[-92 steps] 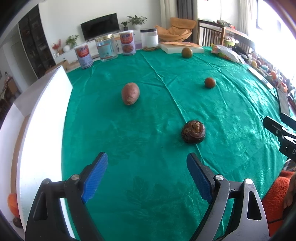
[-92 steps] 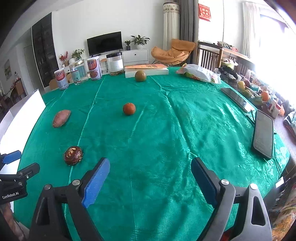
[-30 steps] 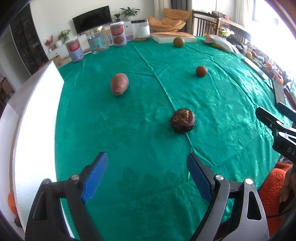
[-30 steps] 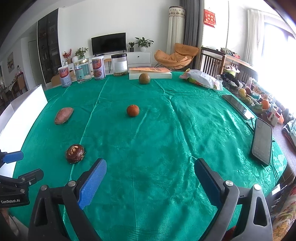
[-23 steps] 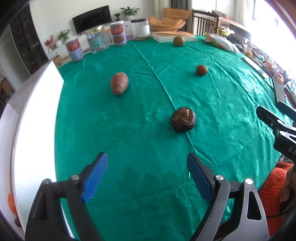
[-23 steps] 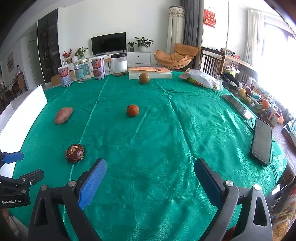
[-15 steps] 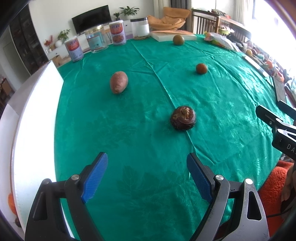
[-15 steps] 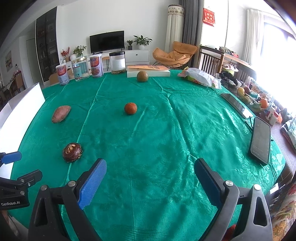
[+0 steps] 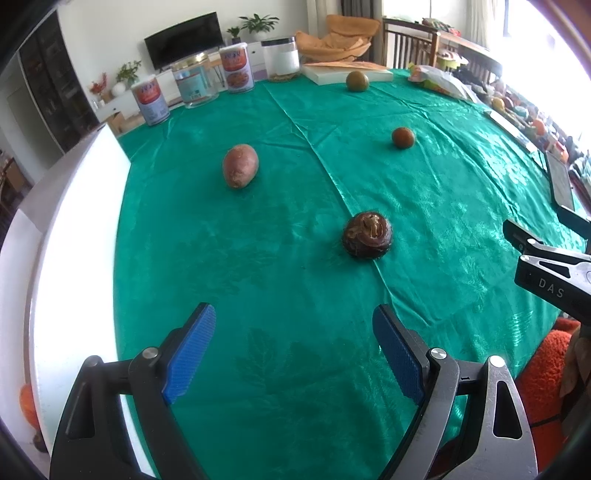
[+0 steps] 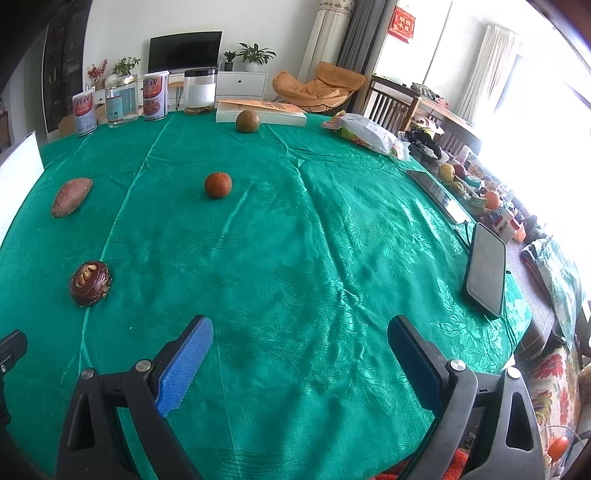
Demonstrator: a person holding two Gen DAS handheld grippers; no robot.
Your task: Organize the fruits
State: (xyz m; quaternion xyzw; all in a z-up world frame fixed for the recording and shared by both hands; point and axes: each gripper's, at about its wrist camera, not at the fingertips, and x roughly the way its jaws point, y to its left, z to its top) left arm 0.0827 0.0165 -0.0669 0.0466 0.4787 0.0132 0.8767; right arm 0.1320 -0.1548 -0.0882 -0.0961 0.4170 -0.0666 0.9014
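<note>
Left wrist view: the dark brown fruit (image 9: 366,235) lies just ahead of the left tongs (image 9: 293,349), slightly toward their right finger; a sweet potato (image 9: 239,165) sits farther ahead-left and a small orange fruit (image 9: 403,137) farther ahead-right. Both tongs tilt down over the green surface (image 9: 258,258), spread wide and holding nothing. From the right tongs (image 10: 299,360), the brown fruit lies ahead-left.

Place: a home living room is showing here.
Signs: a television (image 10: 184,51) is sitting on a white cabinet (image 10: 242,83), potted plants (image 10: 255,55) are standing beside it, an orange lounge chair (image 10: 317,88) is resting by curtains (image 10: 328,33).
Bench: a green cloth (image 10: 295,229) is covering it.
</note>
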